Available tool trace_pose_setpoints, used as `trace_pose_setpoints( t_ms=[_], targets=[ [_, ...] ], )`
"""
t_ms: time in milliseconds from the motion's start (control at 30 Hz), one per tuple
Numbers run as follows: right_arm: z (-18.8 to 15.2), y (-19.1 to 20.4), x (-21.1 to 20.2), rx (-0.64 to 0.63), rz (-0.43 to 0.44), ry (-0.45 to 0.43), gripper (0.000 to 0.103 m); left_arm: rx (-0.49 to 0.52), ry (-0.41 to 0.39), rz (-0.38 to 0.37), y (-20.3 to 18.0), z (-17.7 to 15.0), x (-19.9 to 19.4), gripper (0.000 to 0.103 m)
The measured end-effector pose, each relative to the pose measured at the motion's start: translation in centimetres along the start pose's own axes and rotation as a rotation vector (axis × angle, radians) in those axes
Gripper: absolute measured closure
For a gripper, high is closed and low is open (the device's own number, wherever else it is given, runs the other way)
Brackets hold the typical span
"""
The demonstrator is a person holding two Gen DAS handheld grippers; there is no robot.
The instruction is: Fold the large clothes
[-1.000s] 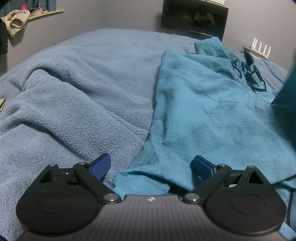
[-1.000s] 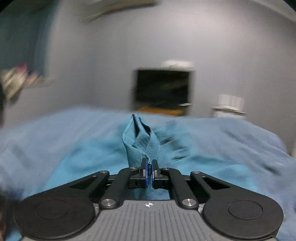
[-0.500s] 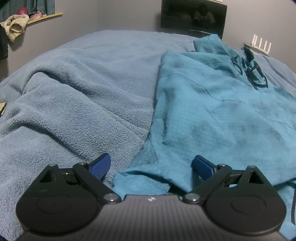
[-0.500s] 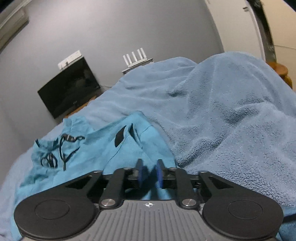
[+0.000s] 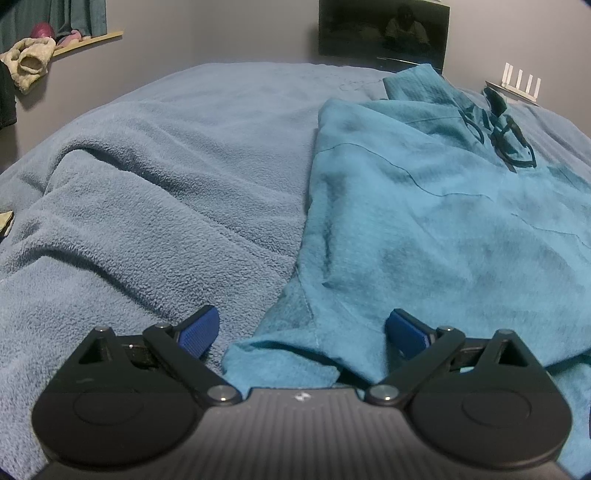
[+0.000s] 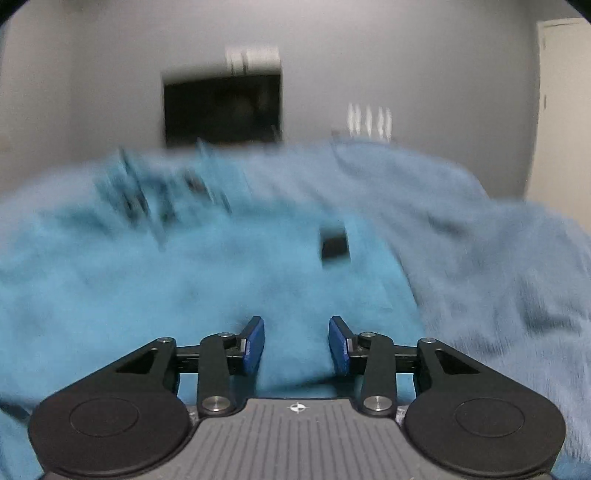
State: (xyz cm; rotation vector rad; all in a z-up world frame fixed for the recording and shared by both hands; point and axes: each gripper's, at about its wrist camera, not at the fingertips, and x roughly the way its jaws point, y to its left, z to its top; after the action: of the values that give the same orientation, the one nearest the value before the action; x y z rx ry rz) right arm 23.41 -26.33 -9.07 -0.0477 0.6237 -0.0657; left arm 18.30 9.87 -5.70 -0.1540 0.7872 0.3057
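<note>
Hoodie [image 5: 424, 229] lies flat on the blanket [image 5: 166, 192], right of centre in the left view, hem corner bunched between the fingers of the left gripper [image 5: 301, 330]. Left gripper is wide open, holding nothing, one pad over blanket, the other over hem. Right gripper [image 6: 297, 345] is about half open, empty, low over teal cloth; that view is motion-blurred, so contact can't be told. Risks: left jaws straddle the hoodie edge, so closing here could pinch blanket fleece with the hem and drag the bedding; a grab while the right is moving fast could catch one layer only and skew the fold. Long axis runs hem near the left gripper to hood and drawstrings [image 5: 511, 142] far, toward the TV [image 5: 384, 35], angled slightly right.
</note>
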Motion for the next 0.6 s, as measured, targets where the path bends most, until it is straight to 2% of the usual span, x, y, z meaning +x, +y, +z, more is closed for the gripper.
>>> trace_pose_setpoints(
  t_ms=[67,167,267,333,400,467,533,600],
  targets=[
    [-0.8,-0.9,1.3,0.046,-0.039,0.042,0.065,0.002,-0.001,0.0,0.0,0.0,0.1,0.003],
    [-0.9,-1.9,0.9,0.135,-0.022,0.033,0.064,0.003,0.001,-0.002,0.1,-0.1,0.2,0.003],
    [-1.1,-1.6,-0.2,0.128,-0.015,0.005,0.056,-0.019,-0.018,-0.03,0.5,-0.2,-0.4,0.003],
    [-1.5,-2.3,-1.8,0.138,-0.018,-0.003,0.046,-0.057,-0.064,-0.089,1.0,-0.5,-1.9,0.003],
    [-1.3,-2.6,-3.8,0.155,-0.017,-0.024,0.045,-0.087,-0.134,-0.158,1.6,-0.9,-3.8,0.003],
    [-1.2,-4.1,-6.8,0.187,0.007,-0.048,0.044,-0.088,-0.185,-0.186,1.8,-1.2,-5.9,0.003],
    [-0.7,-5.3,-9.9,0.214,0.042,-0.083,0.042,-0.08,-0.183,-0.2,1.9,-1.8,-7.8,0.003],
    [-0.2,-6.5,-13.4,0.206,0.082,-0.123,0.036,-0.06,-0.127,-0.239,2.3,-2.5,-10.0,0.003]
  ],
)
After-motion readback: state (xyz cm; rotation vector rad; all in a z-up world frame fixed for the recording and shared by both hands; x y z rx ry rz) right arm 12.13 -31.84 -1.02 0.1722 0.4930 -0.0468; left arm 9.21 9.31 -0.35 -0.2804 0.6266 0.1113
